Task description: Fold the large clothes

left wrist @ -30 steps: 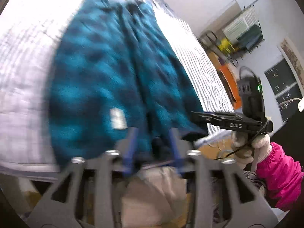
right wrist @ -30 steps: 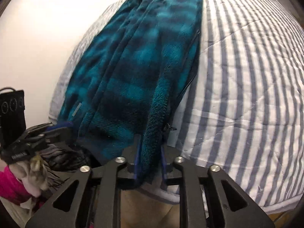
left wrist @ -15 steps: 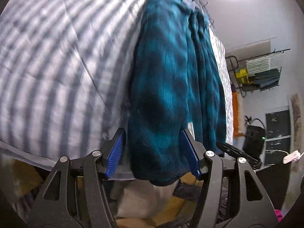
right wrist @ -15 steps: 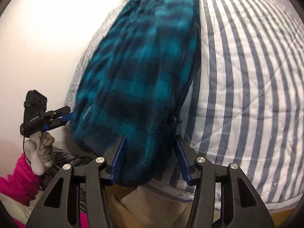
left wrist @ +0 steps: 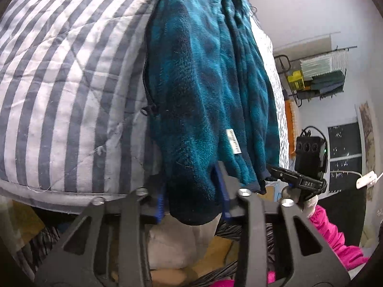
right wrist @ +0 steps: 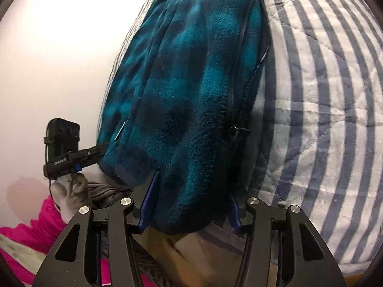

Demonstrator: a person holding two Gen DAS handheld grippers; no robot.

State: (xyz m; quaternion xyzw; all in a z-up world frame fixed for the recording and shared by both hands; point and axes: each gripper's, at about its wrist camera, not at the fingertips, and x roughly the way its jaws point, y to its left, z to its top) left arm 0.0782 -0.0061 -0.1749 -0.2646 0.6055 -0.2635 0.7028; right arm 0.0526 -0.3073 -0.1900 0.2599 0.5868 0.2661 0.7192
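The fleece [left wrist: 205, 91] fills the gap between the left claw [left wrist: 192, 191] fingers, and likewise the right claw [right wrist: 189, 205]. It hangs over the bed [left wrist: 67, 91] edge, blocking the way straight ahead. Open striped quilt [right wrist: 323, 119] lies beside the fleece. Below the bed edge, piled fabric [left wrist: 172, 246] crowds the space.

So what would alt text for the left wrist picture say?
A teal fleece jacket lies on a striped quilt, its hem hanging between the open fingers of the left gripper. The right gripper reaches its other corner.
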